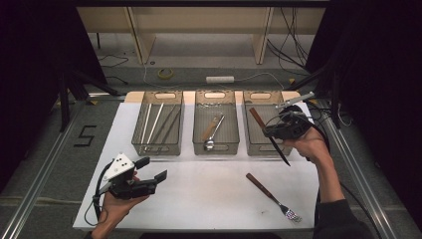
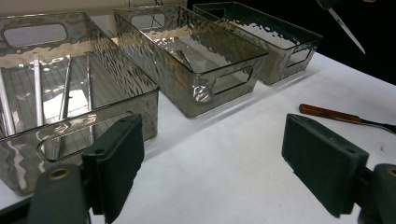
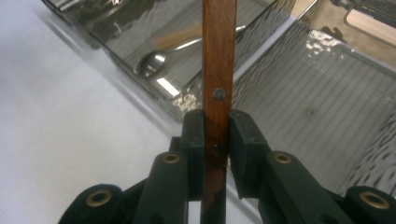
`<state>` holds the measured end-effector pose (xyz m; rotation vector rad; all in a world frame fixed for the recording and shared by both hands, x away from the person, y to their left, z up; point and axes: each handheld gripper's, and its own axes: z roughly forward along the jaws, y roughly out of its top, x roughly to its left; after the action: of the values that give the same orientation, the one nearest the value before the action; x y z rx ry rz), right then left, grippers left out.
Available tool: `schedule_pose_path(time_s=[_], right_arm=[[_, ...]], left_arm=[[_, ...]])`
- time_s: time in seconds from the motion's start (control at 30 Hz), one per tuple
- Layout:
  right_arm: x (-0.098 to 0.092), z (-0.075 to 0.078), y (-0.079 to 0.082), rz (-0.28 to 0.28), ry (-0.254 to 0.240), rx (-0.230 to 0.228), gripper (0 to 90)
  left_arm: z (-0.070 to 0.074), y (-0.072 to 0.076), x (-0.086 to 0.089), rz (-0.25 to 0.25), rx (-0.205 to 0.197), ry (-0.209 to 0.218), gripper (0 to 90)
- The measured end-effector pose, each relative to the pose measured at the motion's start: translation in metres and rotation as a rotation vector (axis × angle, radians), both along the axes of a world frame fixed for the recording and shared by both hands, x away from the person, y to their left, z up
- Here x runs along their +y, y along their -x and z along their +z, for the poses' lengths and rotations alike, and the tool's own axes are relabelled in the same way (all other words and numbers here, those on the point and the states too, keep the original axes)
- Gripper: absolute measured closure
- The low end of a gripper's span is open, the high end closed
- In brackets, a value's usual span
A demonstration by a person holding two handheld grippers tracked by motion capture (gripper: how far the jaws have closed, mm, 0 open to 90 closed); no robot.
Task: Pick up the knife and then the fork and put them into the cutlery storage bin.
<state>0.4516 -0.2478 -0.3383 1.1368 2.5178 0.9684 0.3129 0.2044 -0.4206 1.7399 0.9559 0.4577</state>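
Right gripper (image 1: 277,130) fingers clamped on knife (image 1: 268,135) handle over right bin (image 1: 267,130); better level it, lower inside, then let go. Left gripper (image 1: 150,169) fingers wide, empty

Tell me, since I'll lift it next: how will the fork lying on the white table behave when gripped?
The fork looks stiff: a wooden handle and metal tines, unlikely to flex. Lying flat on the white table, it offers little height to pinch, so it may skid. Its flat handle probably won't roll.
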Motion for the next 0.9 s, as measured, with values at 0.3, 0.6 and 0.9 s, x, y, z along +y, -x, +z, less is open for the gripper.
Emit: schedule_pose_path(time_s=[0.3, 0.6, 0.9], right_arm=[[0.002, 0.006, -0.015, -0.020, -0.034, -0.010, 77.8], [0.003, 0.015, -0.034, -0.072, -0.090, -0.024, 77.9], [0.004, 0.012, -0.052, -0.149, -0.122, -0.032, 77.8]], left_arm=[[-0.001, -0.001, 0.001, 0.000, -0.001, 0.003, 20.1], [-0.001, -0.003, 0.001, -0.004, 0.000, 0.012, 20.0], [0.000, -0.004, -0.004, -0.010, -0.008, 0.014, 20.0]])
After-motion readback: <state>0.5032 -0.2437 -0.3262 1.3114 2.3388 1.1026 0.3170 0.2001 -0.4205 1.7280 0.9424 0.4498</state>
